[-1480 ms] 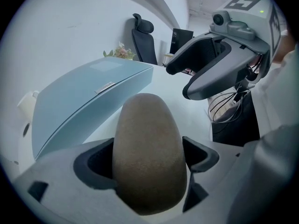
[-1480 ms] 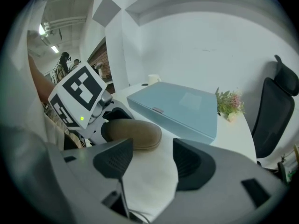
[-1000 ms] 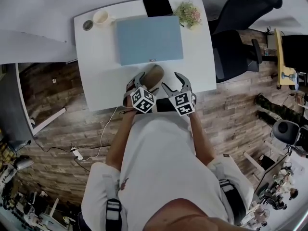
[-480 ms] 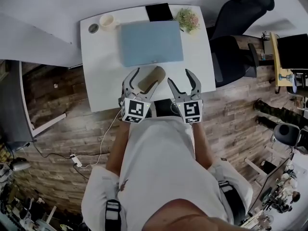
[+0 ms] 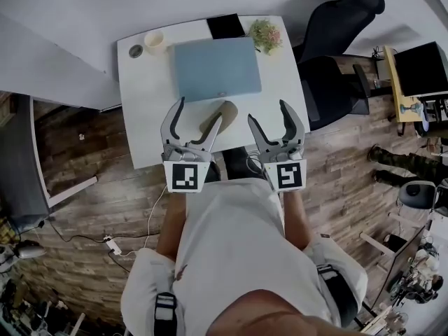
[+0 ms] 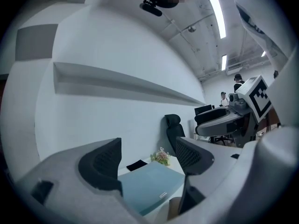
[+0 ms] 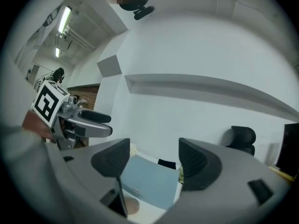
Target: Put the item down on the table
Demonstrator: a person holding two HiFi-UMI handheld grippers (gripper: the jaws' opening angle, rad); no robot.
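Head view: white bench [image 5: 140, 124] at 12 o'clock from the person, wood floor around it.

The tan item [image 5: 222, 110] lies flat on the bench near its 6 o'clock edge, just beside the 6 o'clock side of a light-blue pad [image 5: 215, 68]. No gripper touches it.

Left gripper [image 5: 199, 112]: fingers [image 6: 100, 164] stand well apart, nothing between them. Its own view looks level across the bench. The blue pad and the wall show through the gap, and the tan item sits low at 6 o'clock, under the fingers' line.

Right gripper [image 5: 268, 114]: fingers [image 7: 196, 164] also well apart and empty. The gap frames the blue pad, with the tan item at about 7 o'clock beneath.

The 2 grippers sit side by side, near each other but apart, with the marker cubes toward the person.

Along the bench's far edge:
- A cup [image 5: 154, 42] at 11 o'clock, with a small round dark object [image 5: 136, 50] just beside it.
- A flat black object [image 5: 225, 26] at 12 o'clock.
- A small plant [image 5: 266, 35] at 1 o'clock.

A black office chair [image 5: 336, 40] stands at 2 o'clock, off the bench.
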